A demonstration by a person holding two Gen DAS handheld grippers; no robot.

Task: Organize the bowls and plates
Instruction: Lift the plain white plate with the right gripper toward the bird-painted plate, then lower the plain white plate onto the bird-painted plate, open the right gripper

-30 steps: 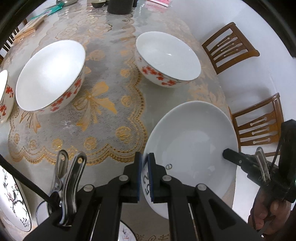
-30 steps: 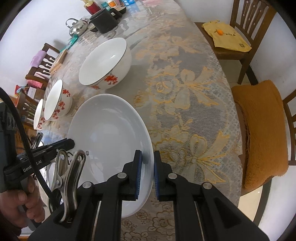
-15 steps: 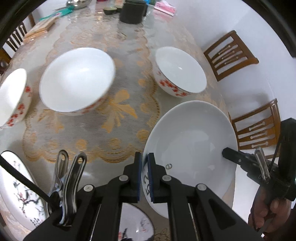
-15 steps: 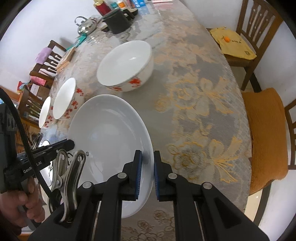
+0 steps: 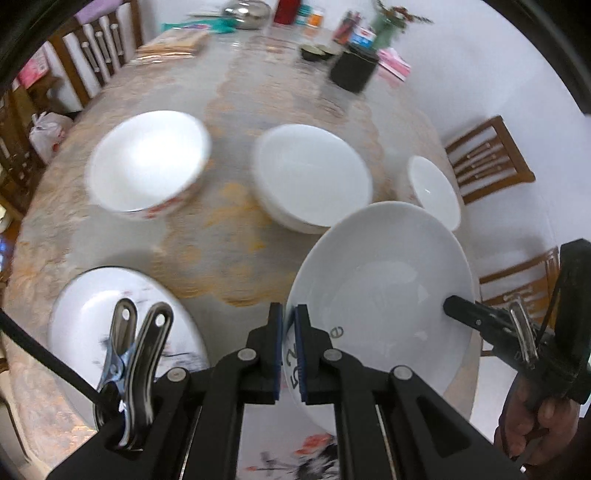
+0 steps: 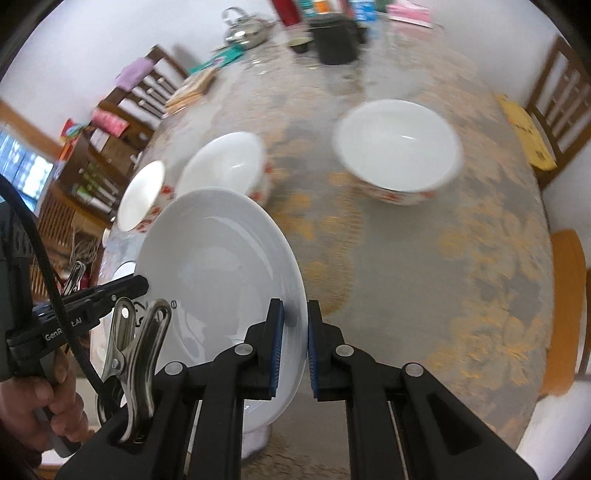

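A plain white plate (image 5: 380, 295) hangs tilted above the table, held by its two opposite rims. My left gripper (image 5: 290, 350) is shut on its near left rim, over some dark printed characters. My right gripper (image 6: 295, 347) is shut on the other rim, and its tip (image 5: 448, 304) shows at the plate's right edge in the left wrist view. The left gripper (image 6: 142, 284) reaches in from the left in the right wrist view. Three red-flowered white bowls (image 5: 147, 162) (image 5: 314, 177) (image 5: 434, 192) stand on the table beyond the plate (image 6: 221, 273).
A painted plate (image 5: 122, 332) lies at the lower left, and another painted plate (image 5: 291, 454) under my left gripper. A black canister (image 5: 352, 70), a kettle (image 6: 245, 29) and small items crowd the far end. Wooden chairs (image 5: 487, 155) ring the lace-covered table (image 5: 229, 243).
Both grippers have carried the white plate up and to the left across the table. The bowls now look farther off and shifted right, and the painted plates have come into view.
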